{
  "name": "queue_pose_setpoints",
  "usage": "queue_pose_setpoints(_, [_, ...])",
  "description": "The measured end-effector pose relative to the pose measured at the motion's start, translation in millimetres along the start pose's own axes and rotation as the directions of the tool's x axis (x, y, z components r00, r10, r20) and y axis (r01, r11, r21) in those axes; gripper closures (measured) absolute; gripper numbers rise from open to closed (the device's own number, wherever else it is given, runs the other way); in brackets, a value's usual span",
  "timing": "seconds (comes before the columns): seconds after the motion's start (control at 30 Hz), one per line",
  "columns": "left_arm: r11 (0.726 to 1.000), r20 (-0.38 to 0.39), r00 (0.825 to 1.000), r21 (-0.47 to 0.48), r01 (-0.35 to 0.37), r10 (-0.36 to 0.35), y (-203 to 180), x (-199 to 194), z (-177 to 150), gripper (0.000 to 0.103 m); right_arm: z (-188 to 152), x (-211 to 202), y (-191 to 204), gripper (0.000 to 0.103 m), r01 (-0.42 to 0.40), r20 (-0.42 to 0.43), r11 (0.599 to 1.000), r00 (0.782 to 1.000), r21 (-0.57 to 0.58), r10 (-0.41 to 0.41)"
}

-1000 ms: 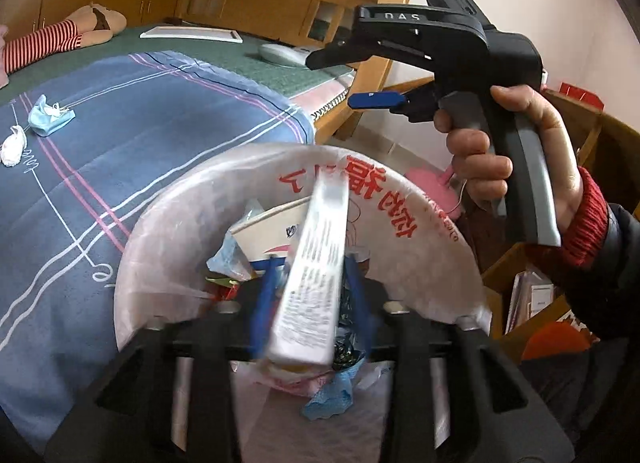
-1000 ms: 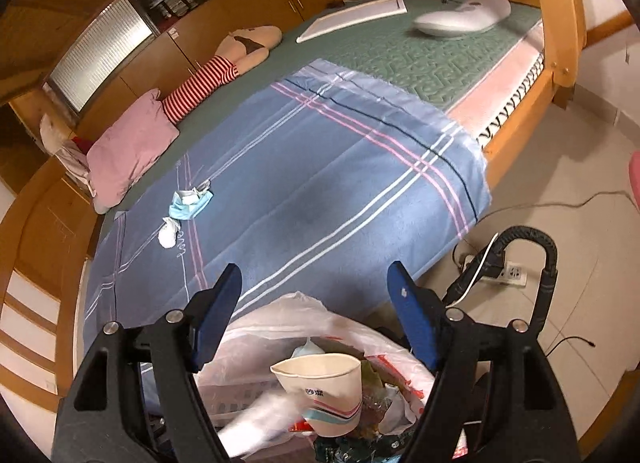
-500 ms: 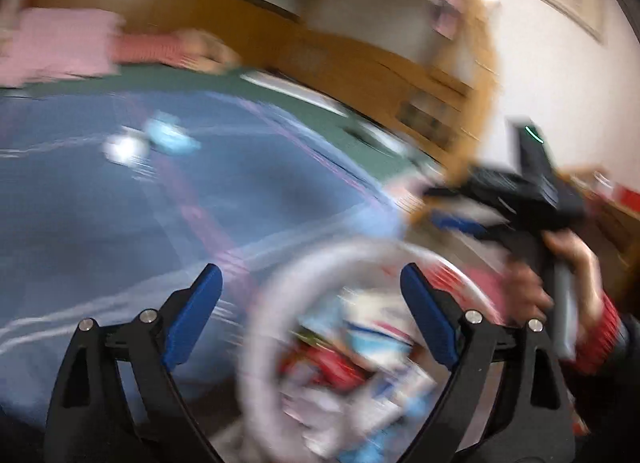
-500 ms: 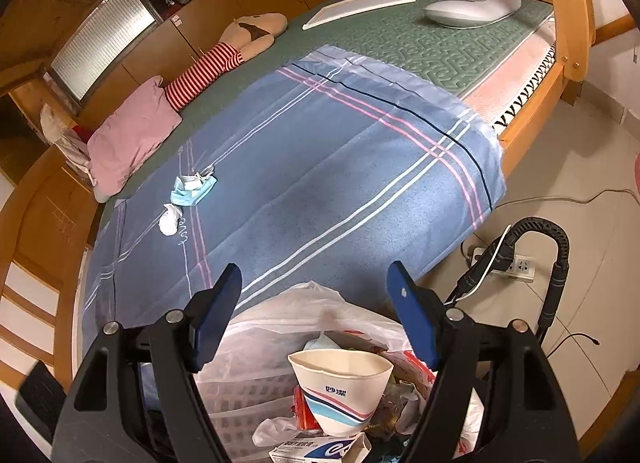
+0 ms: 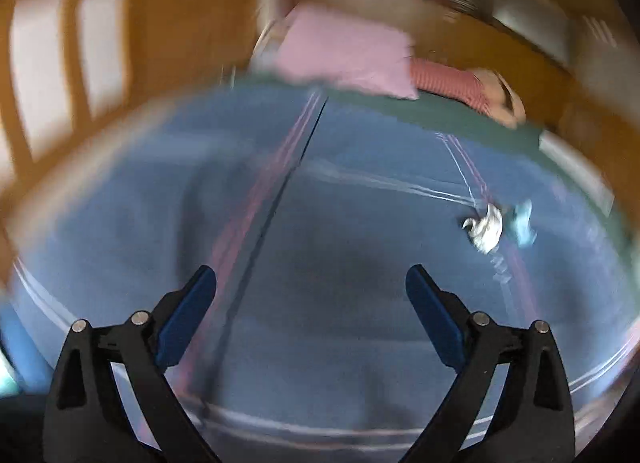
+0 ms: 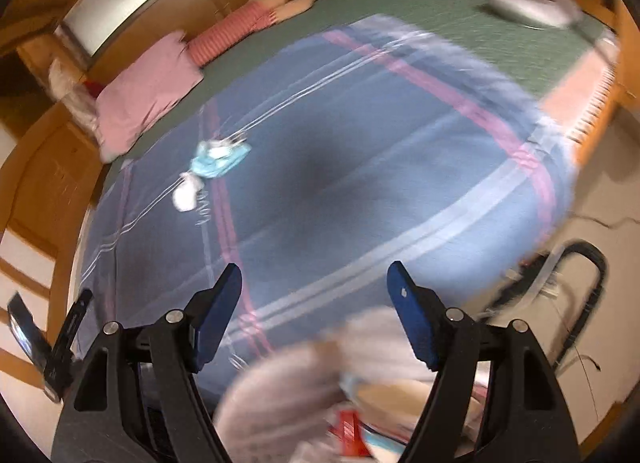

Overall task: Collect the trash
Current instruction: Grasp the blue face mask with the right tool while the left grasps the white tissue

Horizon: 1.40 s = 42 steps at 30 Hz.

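A: What's the biggest thing in view?

B: The bed, spread with a blue striped blanket (image 6: 360, 167). A pink pillow (image 6: 148, 91) lies at the far left of it, and a striped stuffed doll (image 6: 256, 15) beyond that.

A: And the bin?

B: A trash bag (image 6: 288, 395) sits at the near edge of the right wrist view, just below the right gripper (image 6: 316, 303). It's badly blurred, but it looks to hold a fair heap already, something red and some paper among it.

A: So part of the job is done?

B: I'd judge so. What's left is on the blanket: a light blue face mask (image 6: 218, 157) and, just beside it on the near side, a white crumpled tissue (image 6: 186, 193). Both are well apart from the bag.

A: Either gripper carrying anything?

B: No. The right one has its jaws spread wide, nothing between them. The left gripper (image 5: 310, 299) is the same, wide apart and empty, hanging over the blanket with the tissue (image 5: 486, 229) and mask (image 5: 522, 223) off to its far right.

A: Next move?

B: Probably the left reaching for the tissue or the mask, then back to the bag.
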State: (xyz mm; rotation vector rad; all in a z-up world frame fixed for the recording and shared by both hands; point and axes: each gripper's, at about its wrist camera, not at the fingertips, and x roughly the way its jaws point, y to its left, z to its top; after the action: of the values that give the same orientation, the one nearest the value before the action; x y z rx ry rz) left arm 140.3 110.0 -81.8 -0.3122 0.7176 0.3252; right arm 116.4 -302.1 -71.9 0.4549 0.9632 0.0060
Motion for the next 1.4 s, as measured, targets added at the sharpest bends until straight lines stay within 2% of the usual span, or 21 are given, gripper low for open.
queue_pose_setpoints(0.03, [0.997,-0.038,0.999,-0.075,0.009,-0.012,13.0,5.6,-1.0,0.008,6.8,11.8,13.6,0.029,-0.001,-0.003,1.0,1.0,-0.027,0.001])
queue_pose_setpoints(0.1, [0.991,-0.09,0.996,-0.131,-0.031,0.019,26.3,14.3,-3.0,0.008,22.4,36.0,41.5,0.029,-0.016,-0.004,0.997,1.0,-0.07,0.016])
queue_pose_setpoints(0.2, [0.988,-0.125,0.992,-0.148,-0.043,0.024,33.5,20.5,-3.5,0.007,44.9,69.8,78.7,0.029,-0.038,-0.003,0.995,0.999,-0.097,0.038])
queue_pose_setpoints(0.33, [0.993,-0.137,0.99,-0.112,-0.045,0.029,27.4,19.1,-8.9,0.006,74.5,121.2,127.5,0.029,-0.012,0.003,0.988,1.0,-0.155,0.013])
queue_pose_setpoints(0.47, [0.997,-0.132,0.989,-0.037,-0.064,0.059,13.7,20.1,-14.1,0.006,96.3,170.0,162.3,0.029,0.091,0.019,0.977,0.996,-0.194,-0.088])
queue_pose_setpoints(0.57, [0.997,-0.138,0.987,-0.006,-0.079,0.077,17.3,21.3,-15.0,0.006,102.9,207.5,178.0,0.029,0.205,0.01,0.95,0.978,-0.234,-0.209])
queue_pose_setpoints(0.63, [0.996,-0.145,0.986,-0.016,-0.082,0.079,21.0,23.6,-13.5,0.006,101.2,221.4,182.3,0.029,0.235,0.001,0.939,0.97,-0.251,-0.242])
queue_pose_setpoints(0.67, [0.996,-0.149,0.986,-0.024,-0.084,0.079,21.6,25.5,-12.8,0.006,100.0,226.6,183.1,0.033,0.231,-0.007,0.939,0.971,-0.255,-0.241])
queue_pose_setpoints(0.7, [0.996,-0.156,0.985,-0.035,-0.084,0.078,23.7,27.1,-12.3,0.006,97.5,230.6,182.4,0.049,0.202,-0.021,0.946,0.977,-0.255,-0.214])
queue_pose_setpoints(0.8, [0.995,-0.165,0.984,-0.067,-0.08,0.068,29.4,28.0,-12.0,0.006,87.9,234.9,185.5,0.064,0.152,-0.055,0.949,0.983,-0.276,-0.174])
queue_pose_setpoints(0.87, [0.994,-0.16,0.985,-0.073,-0.082,0.07,29.7,27.7,-11.7,0.006,79.6,234.2,192.1,0.069,0.12,-0.075,0.942,0.986,-0.312,-0.15])
queue_pose_setpoints(1.0, [0.992,-0.141,0.987,-0.086,-0.092,0.079,31.1,24.0,-10.3,0.006,48.8,219.8,211.8,0.071,-0.021,-0.161,0.913,0.986,-0.407,-0.05])
queue_pose_setpoints(1.07, [0.99,-0.132,0.987,-0.1,-0.099,0.086,33.7,22.0,-9.9,0.006,29.0,212.1,222.7,0.071,-0.075,-0.207,0.882,0.978,-0.466,-0.027])
queue_pose_setpoints(1.17, [0.986,-0.119,0.989,-0.13,-0.107,0.091,39.7,18.5,-10.0,0.006,-5.0,195.4,237.1,0.071,-0.138,-0.256,0.812,0.966,-0.566,-0.014])
queue_pose_setpoints(1.23, [0.981,-0.109,0.989,-0.155,-0.115,0.098,44.5,16.3,-10.0,0.006,-26.9,183.0,242.8,0.071,-0.207,-0.308,0.773,0.951,-0.6,0.015])
queue_pose_setpoints(1.37, [0.973,-0.1,0.99,-0.197,-0.122,0.104,52.5,14.0,-9.3,0.006,-66.8,156.5,247.1,0.071,-0.34,-0.416,0.7,0.907,-0.628,0.067])
queue_pose_setpoints(1.4, [0.971,-0.099,0.99,-0.208,-0.121,0.102,54.3,13.7,-9.3,0.006,-68.5,151.4,246.5,0.071,-0.356,-0.424,0.694,0.902,-0.625,0.081])
